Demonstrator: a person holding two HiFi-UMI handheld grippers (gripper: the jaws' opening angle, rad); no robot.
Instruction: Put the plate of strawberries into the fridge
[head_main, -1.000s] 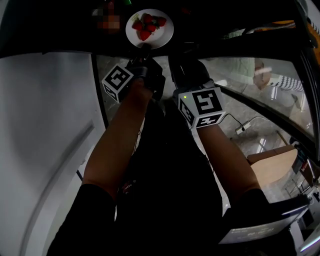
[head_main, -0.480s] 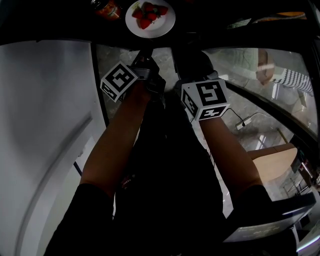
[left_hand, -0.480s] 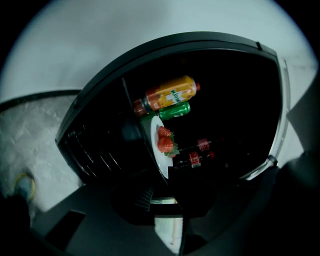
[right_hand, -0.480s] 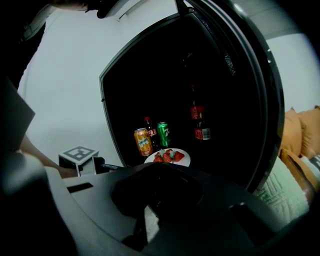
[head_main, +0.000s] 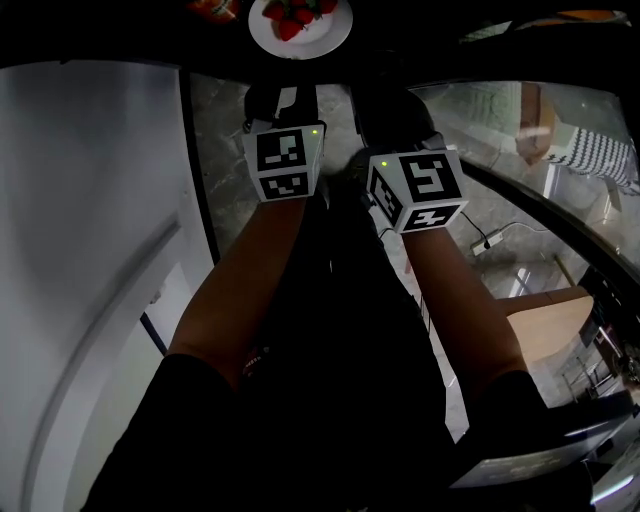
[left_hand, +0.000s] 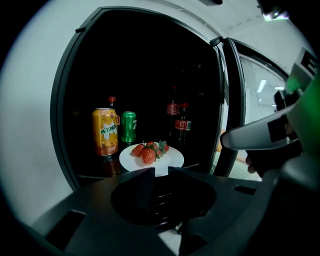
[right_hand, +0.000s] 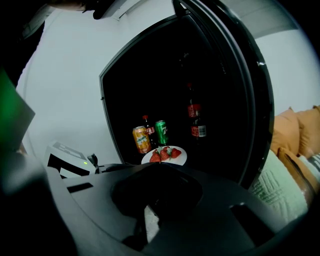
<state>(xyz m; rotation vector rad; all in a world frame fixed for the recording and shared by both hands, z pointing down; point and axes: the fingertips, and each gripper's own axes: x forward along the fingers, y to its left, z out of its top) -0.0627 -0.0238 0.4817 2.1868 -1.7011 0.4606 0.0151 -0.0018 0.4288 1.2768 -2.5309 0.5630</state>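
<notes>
A white plate (head_main: 300, 28) of red strawberries (left_hand: 148, 152) rests on a dark shelf inside the open fridge (left_hand: 145, 75). In the left gripper view the plate (left_hand: 165, 159) lies just beyond my left gripper (left_hand: 161, 171), whose jaws stand a narrow gap apart with nothing between them. In the head view the left gripper (head_main: 282, 95) hangs a little below the plate, apart from it. My right gripper (head_main: 378, 98) is beside it on the right, its jaws closed together and empty (right_hand: 160, 164); the plate (right_hand: 165, 155) shows beyond it.
An orange can (left_hand: 105, 131), a green can (left_hand: 128, 127) and dark cola bottles (left_hand: 181, 125) stand behind the plate. The glass fridge door (left_hand: 235, 100) hangs open at the right. The white fridge side (head_main: 90, 200) is at the left.
The left gripper has drawn back from the plate's rim and turned so its marker cube faces up. The plate stays on the shelf. The right gripper has barely moved.
</notes>
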